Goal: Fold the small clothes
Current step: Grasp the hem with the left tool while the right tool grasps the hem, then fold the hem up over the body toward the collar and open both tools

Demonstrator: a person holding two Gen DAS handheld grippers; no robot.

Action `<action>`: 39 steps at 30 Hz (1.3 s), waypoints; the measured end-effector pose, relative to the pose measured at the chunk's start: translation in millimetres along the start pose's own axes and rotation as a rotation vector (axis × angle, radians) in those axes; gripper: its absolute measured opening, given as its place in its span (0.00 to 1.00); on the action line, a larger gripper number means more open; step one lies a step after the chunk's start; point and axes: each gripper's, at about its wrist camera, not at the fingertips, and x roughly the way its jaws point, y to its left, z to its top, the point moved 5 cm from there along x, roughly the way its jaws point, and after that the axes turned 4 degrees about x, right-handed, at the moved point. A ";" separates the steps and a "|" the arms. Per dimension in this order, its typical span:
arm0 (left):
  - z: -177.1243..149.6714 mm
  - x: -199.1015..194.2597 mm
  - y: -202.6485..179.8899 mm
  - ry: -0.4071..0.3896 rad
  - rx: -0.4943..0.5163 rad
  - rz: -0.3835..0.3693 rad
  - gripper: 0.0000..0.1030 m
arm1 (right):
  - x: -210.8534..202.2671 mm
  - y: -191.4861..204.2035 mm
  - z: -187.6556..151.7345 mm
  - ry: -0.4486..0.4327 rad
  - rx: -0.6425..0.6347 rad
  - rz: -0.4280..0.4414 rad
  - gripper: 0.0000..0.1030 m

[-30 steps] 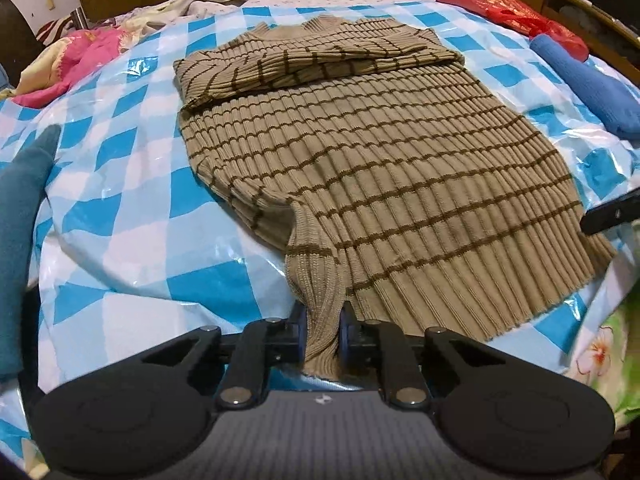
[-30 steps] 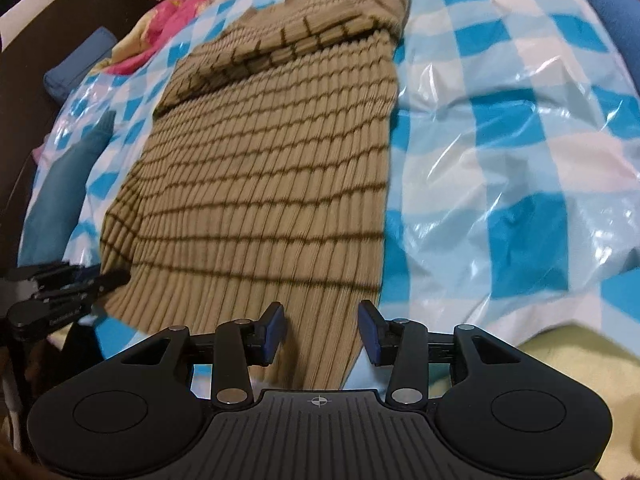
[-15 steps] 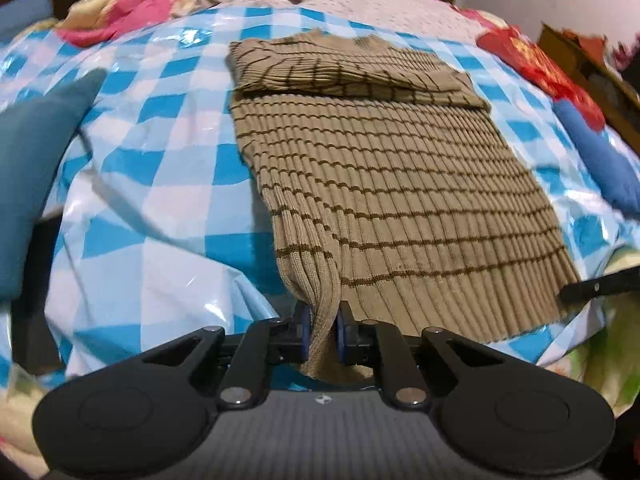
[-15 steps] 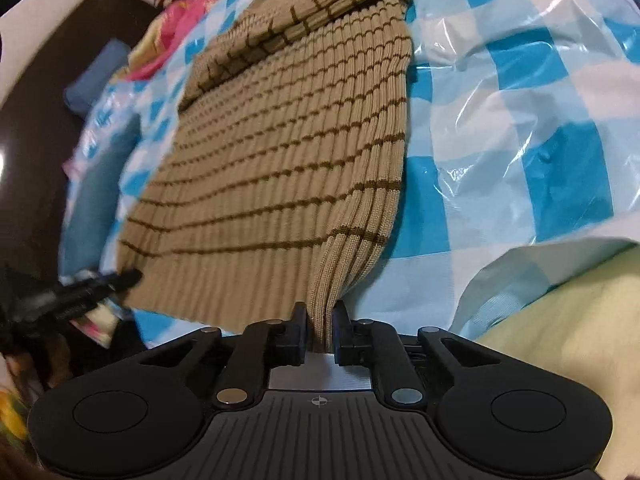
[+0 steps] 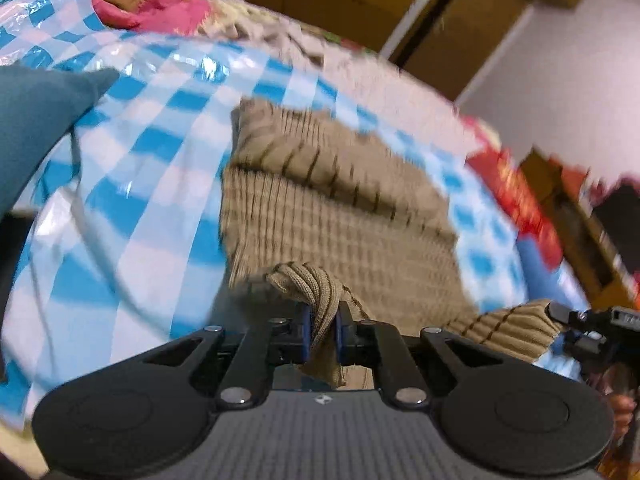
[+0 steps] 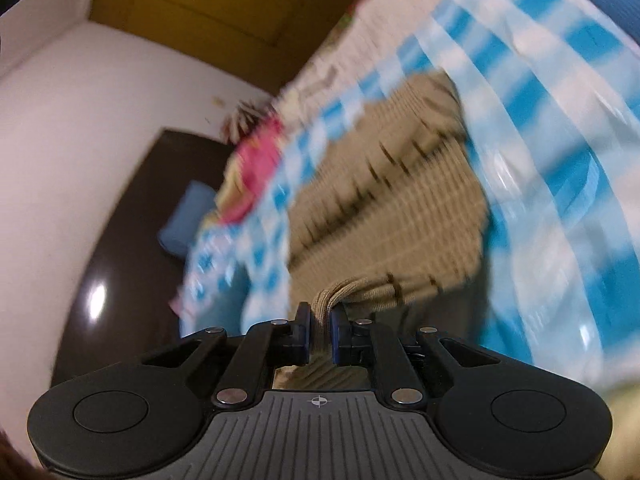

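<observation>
A tan ribbed sweater with thin brown stripes (image 5: 340,220) lies on a blue-and-white checked plastic sheet (image 5: 132,184). Its sleeves are folded across the far end. My left gripper (image 5: 323,330) is shut on the sweater's near left hem corner, bunched between the blue pads and lifted off the sheet. My right gripper (image 6: 320,332) is shut on the near right hem corner of the sweater (image 6: 400,200), also lifted. The right gripper shows at the right edge of the left wrist view (image 5: 580,320), holding the hem. Both views are blurred by motion.
A teal cloth (image 5: 36,120) lies at the left of the sheet. Pink and floral bedding (image 5: 152,4) is piled at the far end. A red bag (image 5: 520,196) and wooden furniture (image 5: 580,208) stand at the right. A blue cushion (image 6: 188,216) lies on a dark surface.
The right gripper went from open to shut on the hem. Both grippers have since lifted the hem corners and swung forward over the sweater, with both views tilting upward.
</observation>
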 end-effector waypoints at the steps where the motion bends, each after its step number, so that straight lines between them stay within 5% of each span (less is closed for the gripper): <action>1: 11.3 2.0 1.4 -0.021 -0.009 -0.008 0.22 | 4.0 5.9 11.5 -0.026 -0.011 0.010 0.10; 7: 94.4 39.6 11.7 -0.121 0.003 0.001 0.22 | 42.2 19.9 95.3 -0.152 -0.040 -0.013 0.10; 13: 173.3 123.7 30.4 -0.157 0.018 0.052 0.22 | 119.0 11.3 178.1 -0.229 -0.054 -0.117 0.10; 17: 197.0 189.7 49.5 -0.135 -0.002 0.116 0.22 | 176.0 -10.7 212.1 -0.263 -0.040 -0.221 0.10; 22: 189.9 231.1 71.4 -0.054 -0.033 0.182 0.28 | 213.6 -34.4 214.5 -0.250 -0.107 -0.352 0.17; 26: 183.2 214.9 81.7 -0.101 -0.073 0.181 0.39 | 193.6 -37.5 207.9 -0.287 -0.114 -0.332 0.53; 27: 183.7 209.0 84.0 -0.115 -0.083 0.185 0.45 | 186.3 -36.6 207.0 -0.306 -0.123 -0.337 0.55; 29: 185.9 197.2 89.4 -0.143 -0.091 0.234 0.54 | 171.3 -35.4 201.8 -0.320 -0.168 -0.353 0.55; 32: 181.5 176.7 91.6 -0.179 -0.061 0.276 0.55 | 160.3 -35.5 184.4 -0.290 -0.228 -0.391 0.55; 38: 131.8 168.9 81.4 -0.070 0.039 0.283 0.57 | 172.3 -40.9 128.5 -0.115 -0.364 -0.465 0.55; 39: 123.1 172.1 80.5 -0.046 0.057 0.296 0.57 | 175.5 -42.9 123.0 -0.104 -0.389 -0.492 0.48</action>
